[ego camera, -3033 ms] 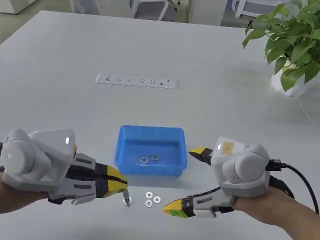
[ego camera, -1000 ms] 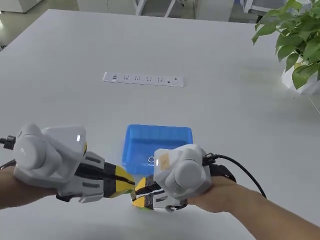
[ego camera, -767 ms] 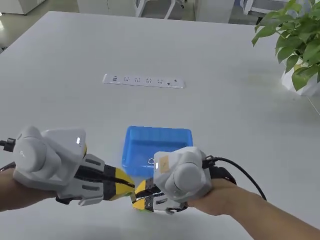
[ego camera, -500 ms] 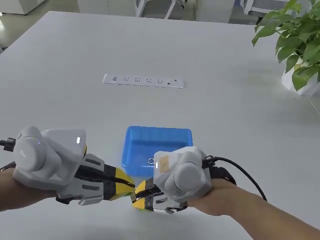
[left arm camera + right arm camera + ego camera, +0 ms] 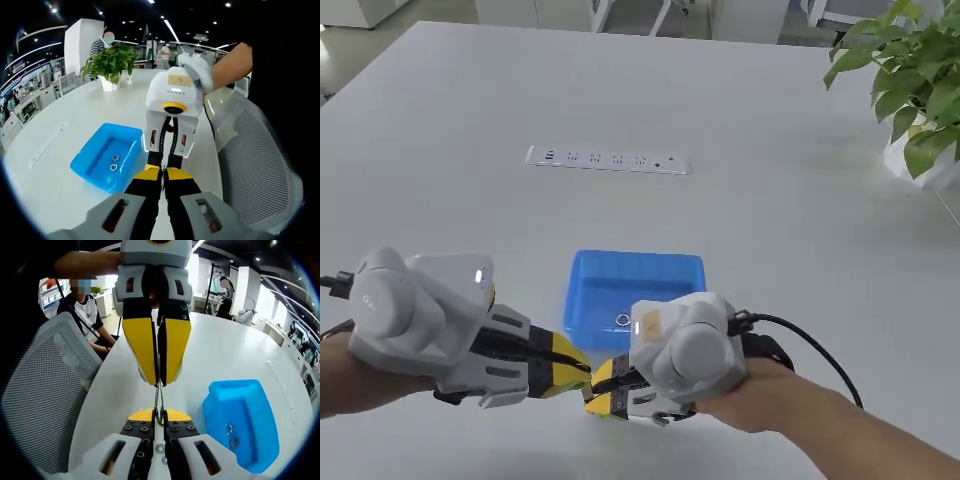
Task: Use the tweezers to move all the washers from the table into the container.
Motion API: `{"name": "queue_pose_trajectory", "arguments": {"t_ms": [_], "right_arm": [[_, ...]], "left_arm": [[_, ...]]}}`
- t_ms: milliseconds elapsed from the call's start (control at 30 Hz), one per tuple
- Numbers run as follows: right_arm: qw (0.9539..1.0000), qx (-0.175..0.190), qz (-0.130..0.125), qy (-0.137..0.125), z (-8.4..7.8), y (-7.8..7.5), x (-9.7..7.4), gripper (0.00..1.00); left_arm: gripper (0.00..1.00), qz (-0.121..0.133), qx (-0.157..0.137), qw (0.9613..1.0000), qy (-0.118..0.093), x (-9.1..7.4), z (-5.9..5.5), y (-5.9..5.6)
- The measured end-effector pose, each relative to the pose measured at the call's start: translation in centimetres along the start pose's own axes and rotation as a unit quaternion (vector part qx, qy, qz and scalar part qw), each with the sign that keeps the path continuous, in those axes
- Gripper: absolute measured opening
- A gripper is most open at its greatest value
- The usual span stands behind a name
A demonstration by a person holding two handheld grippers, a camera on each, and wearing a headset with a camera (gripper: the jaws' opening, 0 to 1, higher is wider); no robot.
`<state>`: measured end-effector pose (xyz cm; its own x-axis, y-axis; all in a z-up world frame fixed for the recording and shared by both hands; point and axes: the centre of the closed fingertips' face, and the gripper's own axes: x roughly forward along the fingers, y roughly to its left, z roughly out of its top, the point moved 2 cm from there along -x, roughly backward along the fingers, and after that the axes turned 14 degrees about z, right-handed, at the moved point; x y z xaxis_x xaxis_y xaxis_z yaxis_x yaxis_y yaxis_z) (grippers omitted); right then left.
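My left gripper (image 5: 582, 368) and right gripper (image 5: 602, 392) meet tip to tip at the table's near edge, in front of the blue container (image 5: 650, 268). In the right gripper view thin metal tweezers (image 5: 158, 395) run from the left gripper's shut yellow jaws (image 5: 158, 379) down into my right gripper (image 5: 157, 416), which is shut on their other end. Two loose washers (image 5: 160, 448) lie on the table under the right jaws. Two washers (image 5: 229, 429) lie inside the container (image 5: 250, 400); they appear again in the left gripper view as washers (image 5: 114, 162).
A white power strip (image 5: 607, 160) lies beyond the container. A potted plant (image 5: 910, 80) stands at the far right. A mesh office chair (image 5: 260, 160) stands at the table's near edge, and a person sits behind it (image 5: 90, 315).
Three seconds ago my right gripper stood open to the right of the washers; it has swung over to face the left gripper and shut on the tweezers. Over the last second nothing moved.
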<state>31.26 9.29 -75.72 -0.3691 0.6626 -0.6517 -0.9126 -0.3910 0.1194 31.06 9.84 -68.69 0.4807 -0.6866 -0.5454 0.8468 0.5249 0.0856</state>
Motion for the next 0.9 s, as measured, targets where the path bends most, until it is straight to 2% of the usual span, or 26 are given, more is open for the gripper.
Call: {"name": "queue_pose_trajectory", "arguments": {"t_ms": [367,600,900], "right_arm": [[1.0000,0.001,-0.001,0.001,0.0,0.0,0.0,0.06],[1.0000,0.000,-0.002,0.001,0.2,0.0,-0.1,0.06],[1.0000,0.000,-0.006,-0.001,0.5,-0.1,-0.5,0.06]], "left_arm": [[0.10,0.009,-0.011,0.9999,-0.006,-0.8,0.2,0.4],[0.17,0.014,-0.016,0.9997,-0.007,-1.4,0.0,0.5],[0.35,0.031,-0.031,0.9990,-0.005,-2.2,-0.5,0.9]]}}
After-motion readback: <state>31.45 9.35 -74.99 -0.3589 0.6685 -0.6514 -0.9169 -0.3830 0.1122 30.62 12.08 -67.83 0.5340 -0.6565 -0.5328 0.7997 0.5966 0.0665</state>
